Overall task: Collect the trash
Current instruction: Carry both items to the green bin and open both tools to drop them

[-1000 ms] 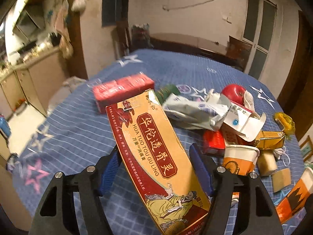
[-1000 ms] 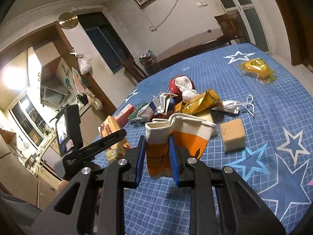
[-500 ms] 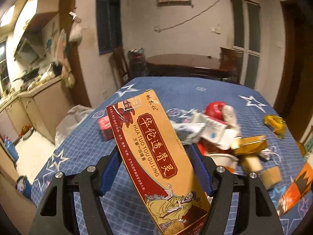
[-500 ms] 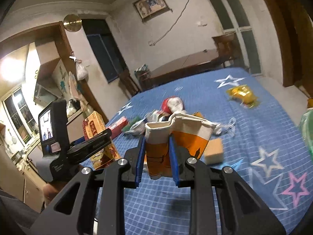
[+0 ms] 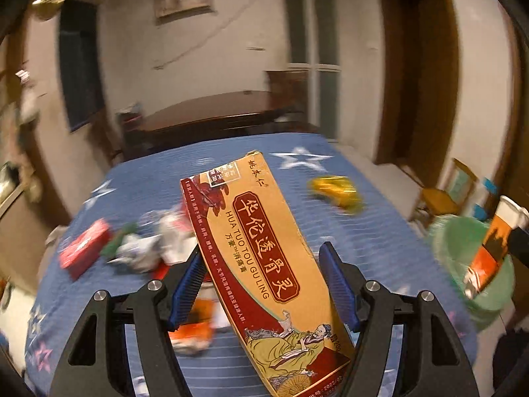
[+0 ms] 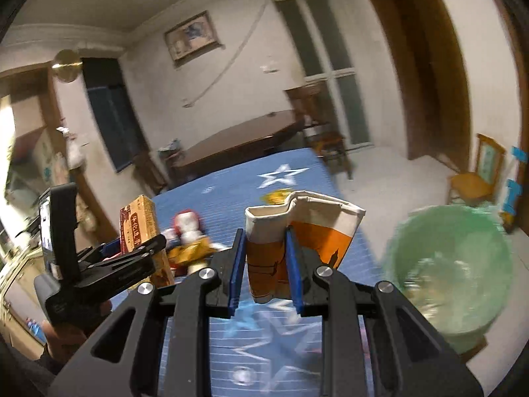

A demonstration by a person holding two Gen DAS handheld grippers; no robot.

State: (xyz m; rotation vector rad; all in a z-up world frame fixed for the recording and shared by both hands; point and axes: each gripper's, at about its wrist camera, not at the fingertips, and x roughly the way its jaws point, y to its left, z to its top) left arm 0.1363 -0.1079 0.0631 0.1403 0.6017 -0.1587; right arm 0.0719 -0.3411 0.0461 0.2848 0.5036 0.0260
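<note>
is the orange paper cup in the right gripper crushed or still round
Crushed. The right gripper pinches the orange paper cup flat between its blue pads, and its white rim is folded rather than round.

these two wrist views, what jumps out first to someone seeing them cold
The long red and gold box clamped in the left gripper fills the middle of the left wrist view. In the right wrist view the right gripper pinches a crumpled orange and white paper cup, with a green bin just to its right, beside the blue star-patterned tablecloth.
</note>
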